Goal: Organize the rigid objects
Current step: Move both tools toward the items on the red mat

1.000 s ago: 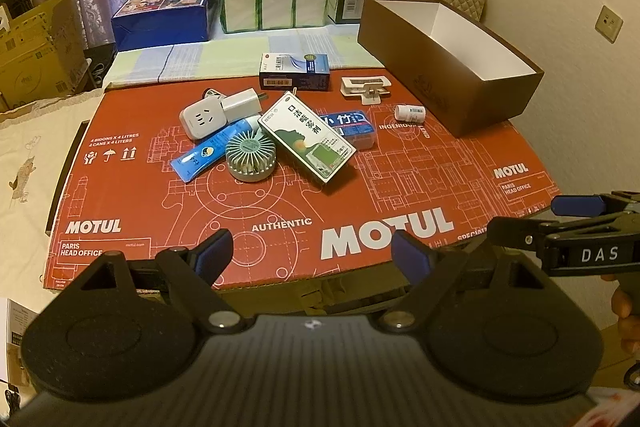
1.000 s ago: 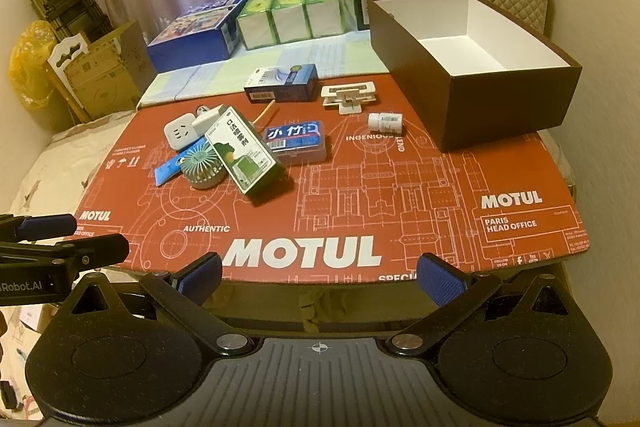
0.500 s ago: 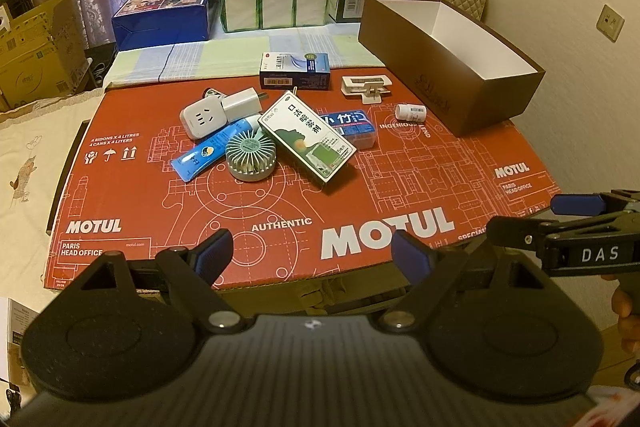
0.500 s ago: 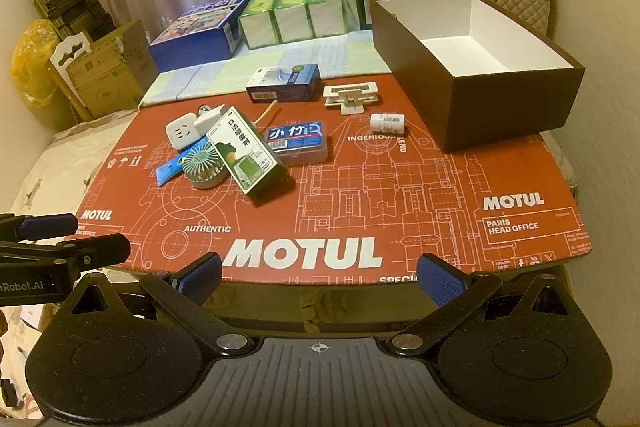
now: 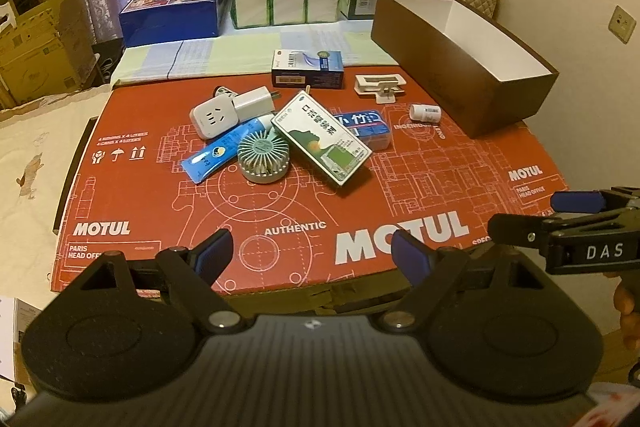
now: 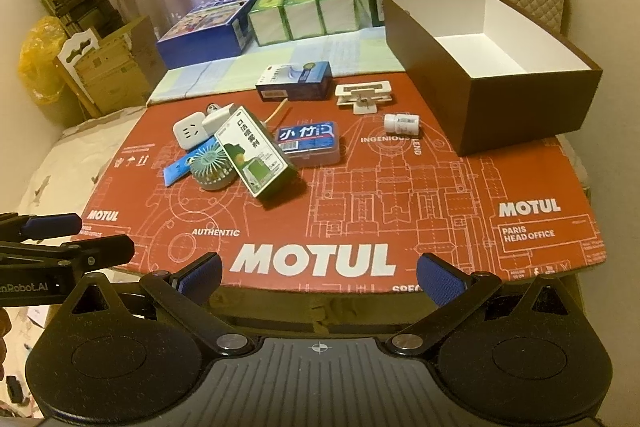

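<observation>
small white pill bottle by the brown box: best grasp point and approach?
Grip the small white bottle across its labelled body, coming from above with the right gripper, which looks nearer. It lies on its side, long axis roughly left-right, so fingers should close front-to-back. It sits apart from the brown box and the white clip, leaving room.
</observation>
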Motion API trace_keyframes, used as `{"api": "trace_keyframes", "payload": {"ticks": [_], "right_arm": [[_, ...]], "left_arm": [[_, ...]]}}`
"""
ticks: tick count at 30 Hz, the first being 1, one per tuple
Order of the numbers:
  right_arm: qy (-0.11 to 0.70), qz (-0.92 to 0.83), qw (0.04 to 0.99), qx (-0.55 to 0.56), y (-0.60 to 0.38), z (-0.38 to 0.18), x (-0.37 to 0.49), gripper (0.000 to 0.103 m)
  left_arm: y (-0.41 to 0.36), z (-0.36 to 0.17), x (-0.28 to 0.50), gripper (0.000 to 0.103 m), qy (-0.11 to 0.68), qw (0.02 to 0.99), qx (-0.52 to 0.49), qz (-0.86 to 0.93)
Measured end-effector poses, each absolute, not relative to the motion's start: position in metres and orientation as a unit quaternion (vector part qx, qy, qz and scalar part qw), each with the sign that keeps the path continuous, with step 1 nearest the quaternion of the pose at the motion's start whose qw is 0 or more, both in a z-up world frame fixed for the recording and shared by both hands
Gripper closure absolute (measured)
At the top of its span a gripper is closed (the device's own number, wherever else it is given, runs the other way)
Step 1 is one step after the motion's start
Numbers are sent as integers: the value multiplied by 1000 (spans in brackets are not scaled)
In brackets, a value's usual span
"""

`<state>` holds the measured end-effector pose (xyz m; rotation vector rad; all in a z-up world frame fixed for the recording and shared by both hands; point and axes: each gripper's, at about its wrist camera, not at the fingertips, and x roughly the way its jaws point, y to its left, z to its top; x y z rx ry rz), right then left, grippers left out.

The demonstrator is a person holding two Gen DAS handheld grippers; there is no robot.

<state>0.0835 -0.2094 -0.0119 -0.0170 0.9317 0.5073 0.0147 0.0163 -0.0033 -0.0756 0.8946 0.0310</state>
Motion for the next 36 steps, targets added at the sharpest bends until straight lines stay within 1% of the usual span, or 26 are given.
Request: {"api": "trace_keyframes", "payload": {"ticks": [14,23,36], "right_arm": [[433,270,860,-13,-195,-17,126,2],[430,271,861,-22,-204,-22,160,2],[442,265,857,-22,-239,-38,219,2]], "left_arm": [[34,-12,44,19,437,897,-58,37],[25,-23,73,19,439,894,-79,39],[4,-55,128,20,445,880,-154,66]]}}
